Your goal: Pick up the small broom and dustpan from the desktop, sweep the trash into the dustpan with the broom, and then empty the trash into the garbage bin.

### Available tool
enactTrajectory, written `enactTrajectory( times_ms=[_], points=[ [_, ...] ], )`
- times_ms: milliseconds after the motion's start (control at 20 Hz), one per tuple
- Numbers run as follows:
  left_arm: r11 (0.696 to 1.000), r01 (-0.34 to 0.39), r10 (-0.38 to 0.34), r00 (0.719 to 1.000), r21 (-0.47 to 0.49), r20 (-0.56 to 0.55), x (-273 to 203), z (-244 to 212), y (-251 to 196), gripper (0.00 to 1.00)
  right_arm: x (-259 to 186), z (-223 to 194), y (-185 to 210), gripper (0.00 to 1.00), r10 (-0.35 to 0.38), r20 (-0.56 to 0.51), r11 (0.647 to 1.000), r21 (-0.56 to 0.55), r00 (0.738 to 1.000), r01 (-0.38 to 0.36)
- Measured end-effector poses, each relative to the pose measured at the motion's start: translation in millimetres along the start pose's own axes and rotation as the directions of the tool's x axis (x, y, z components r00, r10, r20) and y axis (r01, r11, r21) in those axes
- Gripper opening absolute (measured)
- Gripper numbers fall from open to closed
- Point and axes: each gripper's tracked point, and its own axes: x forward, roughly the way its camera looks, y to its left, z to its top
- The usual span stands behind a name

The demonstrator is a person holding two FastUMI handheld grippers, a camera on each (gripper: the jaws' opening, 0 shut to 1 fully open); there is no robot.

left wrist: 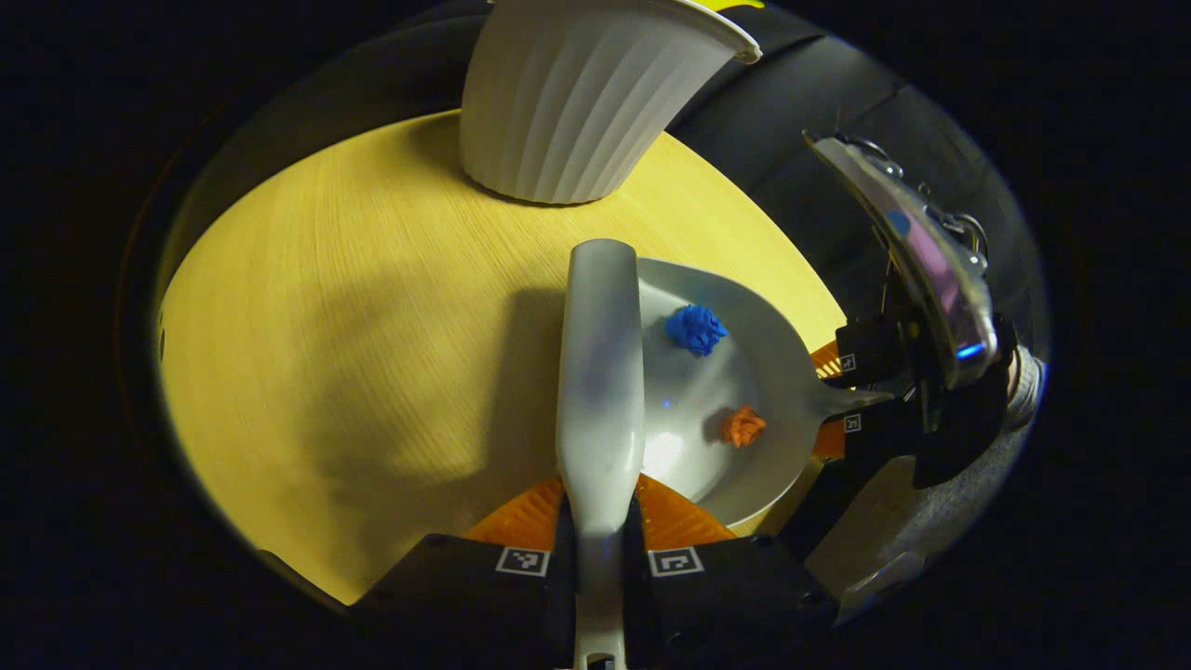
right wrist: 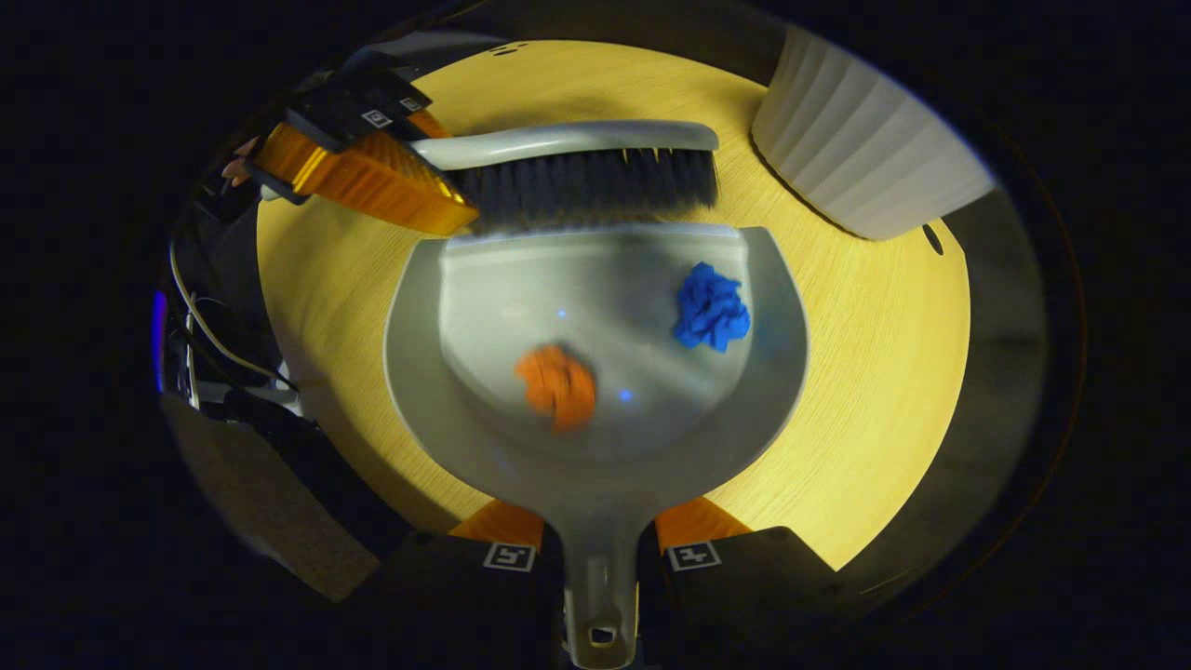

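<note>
Here, the left gripper point(left wrist: 600, 549) is clamped on the smooth grey plastic handle of the small broom point(left wrist: 600, 372), both fingers pressing its narrow neck; in the right gripper view the broom's dark, dense bristles point(right wrist: 586, 191) rest along the front lip of the dustpan point(right wrist: 595, 437). The right gripper point(right wrist: 600, 554) is closed on the dustpan's flat, tapering handle, which ends in a small hanging hole. The dustpan is a pale grey, glossy scoop with a rounded back wall, lying on the light wood-grain desktop point(right wrist: 865, 391). Inside it sit two crumpled paper scraps: one blue scrap point(right wrist: 711, 307) near the open edge on the right, and one orange scrap point(right wrist: 556, 386) deeper in, blurred. They lie apart from each other. One white ribbed garbage bin point(left wrist: 582, 93), tapered toward its base, stands on the desktop just beyond the broom head, its rim wider than its foot. A sleeve cuff point(left wrist: 1023, 386) shows behind the far gripper in the left gripper view
</note>
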Motion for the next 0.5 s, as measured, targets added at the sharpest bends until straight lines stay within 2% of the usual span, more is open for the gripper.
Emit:
enactTrajectory(
  times_ms=[100, 150, 200, 250, 300, 400, 450, 500],
  points=[
    [0.996, -0.078, 0.079, 0.996, -0.037, 0.043, -11.3, -0.4, 13.2, 0.24, 2.7, -5.8, 1.1, 0.41, -0.009, 0.03, 1.0, 0.029, 1.0, 0.008],
    [0.99, -0.126, 0.13, 0.989, -0.06, 0.064, -15.7, -4.3, 23.6, 0.24, 1.3, -9.7, 1.3, 0.37, -0.015, 0.042, 0.999, 0.046, 0.999, 0.013],
    [0.981, -0.179, 0.185, 0.979, -0.077, 0.083, -21.5, -7.3, 34.3, 0.24, -2.6, -12.0, 1.8, 0.36, -0.023, 0.055, 0.998, 0.064, 0.998, 0.02],
    [0.969, -0.228, 0.237, 0.967, -0.095, 0.096, -29.2, -15.8, 46.7, 0.24, -8.5, -13.6, 0.9, 0.41, -0.032, 0.066, 0.996, 0.086, 0.997, 0.026],
    [0.956, -0.272, 0.284, 0.953, -0.112, 0.103, -34.0, -23.7, 57.4, 0.24, -14.7, -16.4, 0.1, 0.38, -0.038, 0.074, 0.993, 0.111, 0.997, 0.029],
    [0.935, -0.317, 0.334, 0.937, -0.159, 0.098, -35.2, -46.3, 81.5, 0.24, -29.0, -18.9, -6.4, 0.31, -0.051, 0.081, 0.984, 0.173, 0.995, 0.036],
    [0.928, -0.326, 0.345, 0.935, -0.182, 0.085, -38.6, -60.2, 90.0, 0.24, -37.1, -18.0, -10.5, 0.36, -0.063, 0.083, 0.979, 0.198, 0.995, 0.046],
    [0.921, -0.336, 0.356, 0.932, -0.2, 0.075, -36.3, -72.2, 95.7, 0.22, -52.0, -16.8, -14.2, 0.36, -0.084, 0.091, 0.972, 0.226, 0.992, 0.062]
  ],
)
